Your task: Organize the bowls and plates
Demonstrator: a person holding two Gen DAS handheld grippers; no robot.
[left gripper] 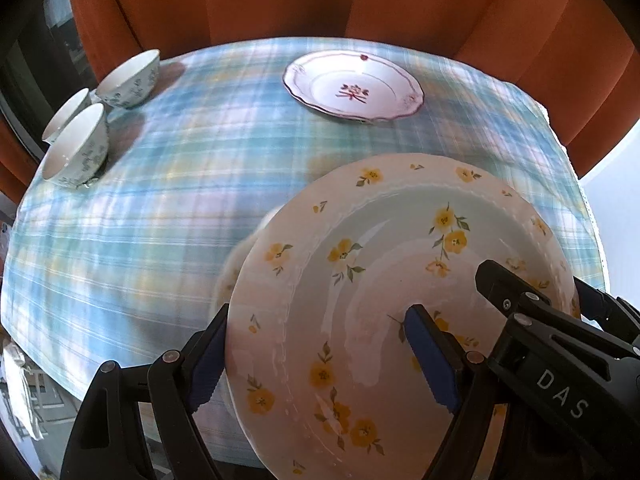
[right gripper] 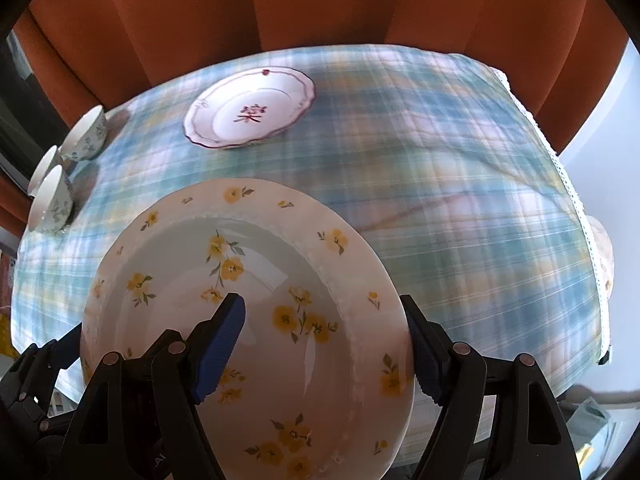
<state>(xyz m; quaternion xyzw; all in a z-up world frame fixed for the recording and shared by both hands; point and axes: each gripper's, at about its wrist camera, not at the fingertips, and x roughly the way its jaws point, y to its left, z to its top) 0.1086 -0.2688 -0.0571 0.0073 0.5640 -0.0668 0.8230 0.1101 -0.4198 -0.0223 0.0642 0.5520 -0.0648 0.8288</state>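
A large yellow-flowered plate (left gripper: pixel 384 312) is held above the plaid tablecloth (left gripper: pixel 160 200) near its front edge. My left gripper (left gripper: pixel 320 356) is shut on the plate's left rim, one finger over it and one under. My right gripper (right gripper: pixel 328 348) is shut on its right rim (right gripper: pixel 248 320); it shows in the left wrist view too (left gripper: pixel 520 296). A white plate with a red centre mark (left gripper: pixel 354 86) lies at the far middle of the table, also in the right wrist view (right gripper: pixel 250 108). Three small floral bowls (left gripper: pixel 80 148) stand at the far left (right gripper: pixel 60 184).
Orange curtains (left gripper: pixel 320 0) hang right behind the table. The table's right edge has a white lace trim (right gripper: pixel 576 200). A pale rounded object (right gripper: pixel 604 252) sits just past that edge. Clutter lies below the front left corner (left gripper: pixel 24 392).
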